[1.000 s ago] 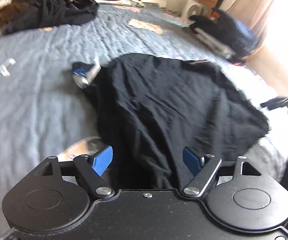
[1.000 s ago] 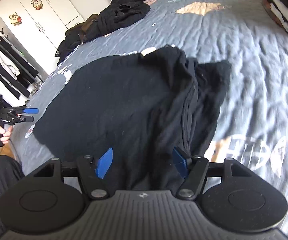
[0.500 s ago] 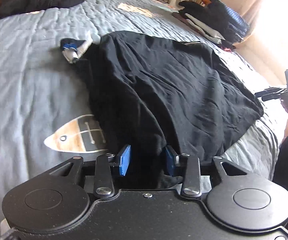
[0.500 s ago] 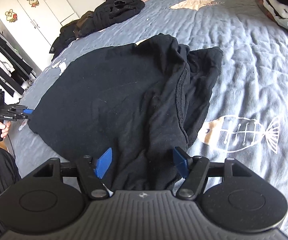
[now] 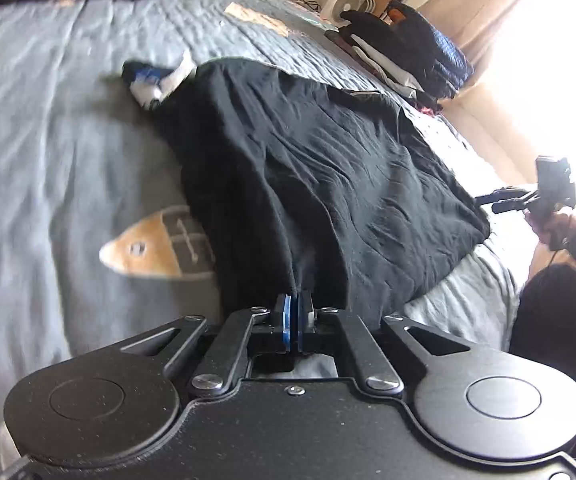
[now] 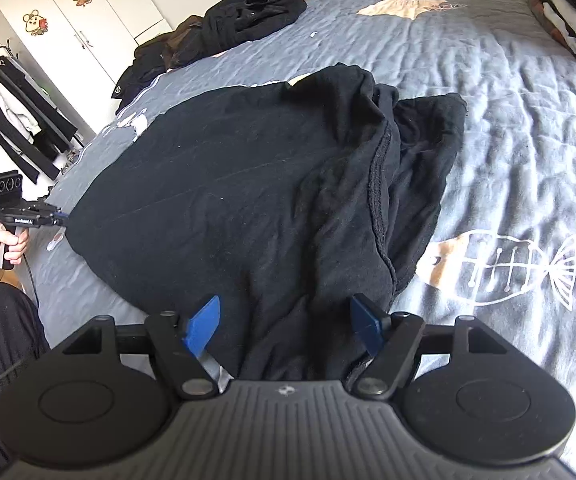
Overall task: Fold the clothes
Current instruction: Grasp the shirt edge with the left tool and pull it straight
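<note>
Black shirt (image 6: pixel 248 200) lies spread on my grey bedspread (image 6: pixel 508 128), its near hem at 6 o'clock pinched between the pressed-together pads of my left gripper (image 5: pixel 297 320), while my right gripper (image 6: pixel 284 324) stands spread wide, fabric bunched between its fingers.

Bedspread (image 5: pixel 48 152) at left of left wrist view smeared by motion blur. Small blue-and-white item (image 5: pixel 156 82) beside black garment (image 5: pixel 328 168) too blurred to identify. Window area overexposed, detail lost. Garment's near edge hidden behind right gripper (image 6: pixel 284 326) body. Clothes stack (image 6: pixel 572 12) cut off by frame edge.
</note>
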A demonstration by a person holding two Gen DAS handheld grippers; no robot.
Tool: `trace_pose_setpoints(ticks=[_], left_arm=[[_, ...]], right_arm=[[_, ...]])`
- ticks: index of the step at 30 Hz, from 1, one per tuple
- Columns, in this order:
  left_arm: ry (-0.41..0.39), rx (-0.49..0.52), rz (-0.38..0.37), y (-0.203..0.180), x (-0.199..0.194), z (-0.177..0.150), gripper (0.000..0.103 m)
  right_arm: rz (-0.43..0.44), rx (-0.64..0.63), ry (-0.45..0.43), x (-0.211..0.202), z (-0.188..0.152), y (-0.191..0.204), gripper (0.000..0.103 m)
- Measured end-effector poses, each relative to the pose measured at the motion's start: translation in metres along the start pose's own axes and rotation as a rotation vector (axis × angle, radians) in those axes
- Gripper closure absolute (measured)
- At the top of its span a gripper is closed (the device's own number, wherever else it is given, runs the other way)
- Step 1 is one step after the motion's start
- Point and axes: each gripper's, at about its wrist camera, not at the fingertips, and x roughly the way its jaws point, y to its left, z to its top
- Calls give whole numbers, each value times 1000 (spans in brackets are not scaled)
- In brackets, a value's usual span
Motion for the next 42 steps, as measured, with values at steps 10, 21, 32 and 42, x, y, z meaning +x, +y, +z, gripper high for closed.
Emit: trace_pose_setpoints(ticks=[10,21,32,42], left_arm=[[15,68,105,-24,26,16,85],[4,89,-25,-33,19,9,98],[32,55,-30,-27,20,1,97],[40,53,-3,-26,23,-5,94]], right_arm=[[1,-14,-3,6,2,7,31],[-10,-11,5,18,0,8,29],[-1,17,4,11,-2,-6,50],[-53,-40,28,-2,-1,-6,37]])
